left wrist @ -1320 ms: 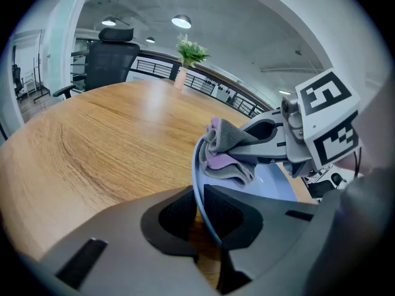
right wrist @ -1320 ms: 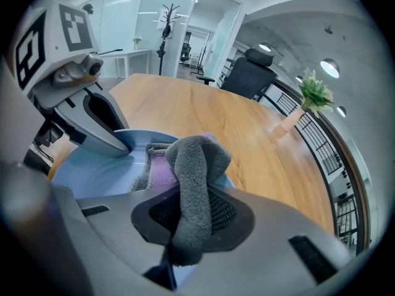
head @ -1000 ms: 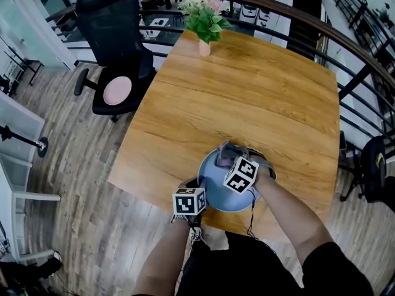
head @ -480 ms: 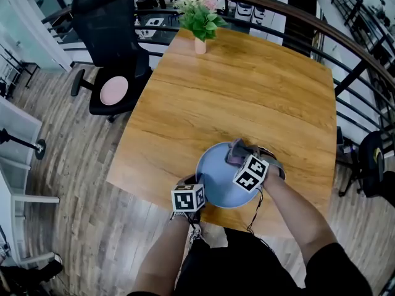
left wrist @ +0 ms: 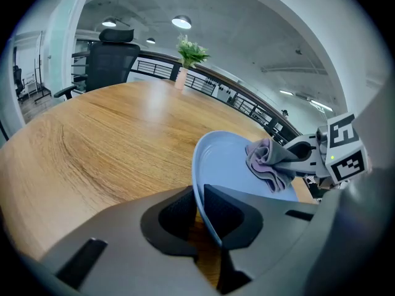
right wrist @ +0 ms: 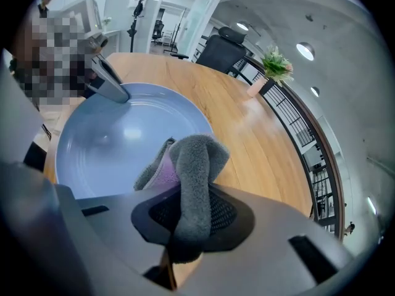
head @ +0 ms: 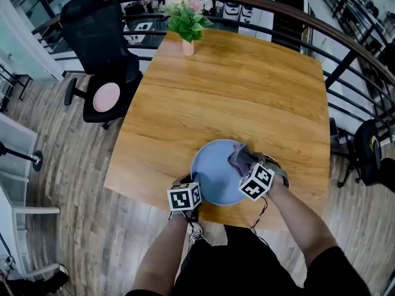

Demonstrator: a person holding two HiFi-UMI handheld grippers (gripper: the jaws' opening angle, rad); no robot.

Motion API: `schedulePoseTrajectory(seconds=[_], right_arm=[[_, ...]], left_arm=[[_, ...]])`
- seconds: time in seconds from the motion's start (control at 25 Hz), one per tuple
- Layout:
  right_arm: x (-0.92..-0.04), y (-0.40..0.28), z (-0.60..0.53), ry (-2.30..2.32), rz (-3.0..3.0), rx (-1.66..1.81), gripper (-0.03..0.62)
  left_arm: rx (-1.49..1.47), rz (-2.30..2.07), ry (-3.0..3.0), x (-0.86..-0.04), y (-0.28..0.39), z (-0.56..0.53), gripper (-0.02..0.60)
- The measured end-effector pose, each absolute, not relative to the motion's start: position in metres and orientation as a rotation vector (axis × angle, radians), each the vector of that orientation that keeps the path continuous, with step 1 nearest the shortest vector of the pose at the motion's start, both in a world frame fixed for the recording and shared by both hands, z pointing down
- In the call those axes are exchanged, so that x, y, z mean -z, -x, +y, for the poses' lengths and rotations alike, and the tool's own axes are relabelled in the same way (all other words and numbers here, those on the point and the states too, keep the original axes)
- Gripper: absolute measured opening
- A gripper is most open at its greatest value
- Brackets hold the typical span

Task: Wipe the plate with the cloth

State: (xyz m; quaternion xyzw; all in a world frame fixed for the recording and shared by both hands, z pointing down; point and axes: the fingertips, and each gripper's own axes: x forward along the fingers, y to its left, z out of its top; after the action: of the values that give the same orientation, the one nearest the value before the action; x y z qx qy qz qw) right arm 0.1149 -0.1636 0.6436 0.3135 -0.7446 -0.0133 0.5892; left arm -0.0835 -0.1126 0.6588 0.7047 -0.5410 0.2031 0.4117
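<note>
A pale blue plate (head: 213,174) lies at the near edge of the wooden table (head: 247,91), tilted up slightly. My left gripper (head: 192,188) is shut on its near-left rim; in the left gripper view the rim (left wrist: 203,171) sits pinched between the two jaws of that gripper (left wrist: 199,211). My right gripper (head: 248,168) is shut on a bunched grey and lilac cloth (head: 241,158). The cloth (right wrist: 185,165) rests on the plate (right wrist: 111,143) at its right edge, partly over the rim. The left gripper view shows the cloth (left wrist: 266,163) on the plate's far right side.
A potted plant (head: 185,18) stands at the table's far left corner. A black office chair (head: 99,51) with a pink cushion stands left of the table. A dark railing (head: 345,60) curves round the far and right sides. Wood floor lies below the near edge.
My right gripper has slid the cloth across the plate, from the far middle to the right rim. The left gripper has kept its hold on the near rim.
</note>
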Motion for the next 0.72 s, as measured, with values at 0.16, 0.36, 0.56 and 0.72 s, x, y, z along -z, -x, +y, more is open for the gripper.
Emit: schedulePoseTrajectory(seconds=[0.16,0.36,0.56,0.72], right_arm=[[-0.641,-0.120,-0.147,-0.761,-1.744,-0.004,0.072],[-0.641,-0.119,-0.122,-0.800,-1.762,-0.047,0.072],[-0.641,-0.109,-0.100,-0.808,-1.777,-0.065,0.072],[-0.644,-0.098,-0.084,-0.790,-1.790,-0.072,0.072]], left_arm=[[-0.513,-1.364,-1.772,-0.659,0.083,-0.113,0.063],[-0.510,-1.356,-1.769,-0.659,0.083,-0.113,0.062],[-0.510,-1.355,-1.769,-0.658,0.083,-0.112,0.061],[-0.508,-1.352,-1.767,-0.658,0.083,-0.112,0.061]])
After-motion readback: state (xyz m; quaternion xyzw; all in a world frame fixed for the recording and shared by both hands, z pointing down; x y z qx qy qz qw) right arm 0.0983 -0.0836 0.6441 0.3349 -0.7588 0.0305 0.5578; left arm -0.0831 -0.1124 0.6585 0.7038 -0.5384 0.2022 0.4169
